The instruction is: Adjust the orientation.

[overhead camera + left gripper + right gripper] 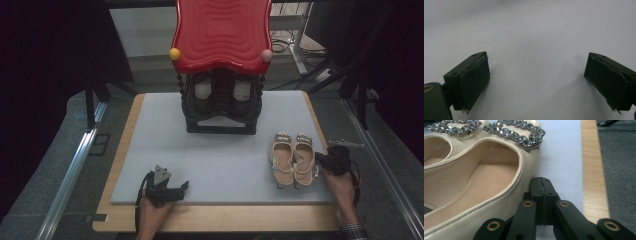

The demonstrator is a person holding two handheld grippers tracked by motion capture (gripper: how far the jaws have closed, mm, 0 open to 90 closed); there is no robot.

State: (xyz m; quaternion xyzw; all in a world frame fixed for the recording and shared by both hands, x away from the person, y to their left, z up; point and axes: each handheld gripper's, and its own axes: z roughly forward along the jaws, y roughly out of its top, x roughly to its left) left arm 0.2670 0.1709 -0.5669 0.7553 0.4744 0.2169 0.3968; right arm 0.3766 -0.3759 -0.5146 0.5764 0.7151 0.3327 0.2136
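While the pair of beige heeled shoes point(293, 159) stands untouched near the table's point(125, 145) right edge, the right hand-held gripper point(541, 182) sits beside it fully closed, empty; the left hand-held gripper point(179, 189) rests wide open at the front edge. Shoe rack point(222, 100) placement remains.

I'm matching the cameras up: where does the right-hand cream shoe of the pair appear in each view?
High view: right-hand cream shoe at right, beside the right gripper.
Right gripper view: it spreads across the left, by the shut jaws.
Left gripper view: bare mat, no shoe.
Shared landmark: the grey mat.
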